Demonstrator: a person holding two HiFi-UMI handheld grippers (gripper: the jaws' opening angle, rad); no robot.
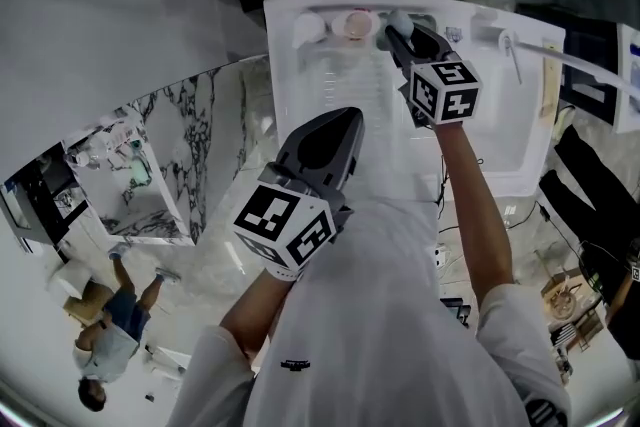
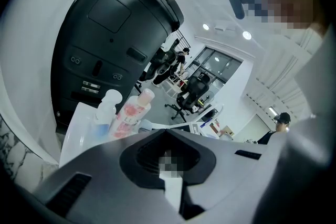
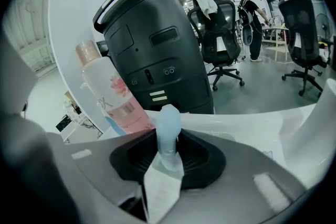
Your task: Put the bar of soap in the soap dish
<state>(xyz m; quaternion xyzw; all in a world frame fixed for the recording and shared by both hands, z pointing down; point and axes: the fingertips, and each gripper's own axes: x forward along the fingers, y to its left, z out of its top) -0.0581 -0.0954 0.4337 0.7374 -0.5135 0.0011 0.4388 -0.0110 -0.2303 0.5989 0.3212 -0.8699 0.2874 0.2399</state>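
Closest to the head camera is the left gripper (image 1: 345, 117), a grey moulded tool with a black-and-white marker cube, hanging over the near edge of the white basin top (image 1: 480, 135). Its jaws are together with nothing between them. The right gripper (image 1: 393, 33) reaches to the back of the basin, clamped on the pale blue rounded bar of soap (image 3: 169, 122). The soap is therefore in the air, not in any dish.

The grip is the main worry. The bar stands upright and seems pinched only at its lower end, so a slick bar could pivot or squirt out as it is lowered. Just beside it stands a clear pink-flowered bottle with a pink cap (image 3: 113, 97) — a sideways swing could tip it. I cannot pick out the soap dish with certainty in any view, so the bar might end up set down in the wrong spot.

Only the right gripper view shows how the soap sits in the jaws, with a big rounded black plastic housing (image 3: 157, 44) behind it. The head view alone shows both tools well apart over the basin. From the left gripper view comes a second, white-capped bottle with a blue band (image 2: 105, 113) — and that gripper's empty jaws.
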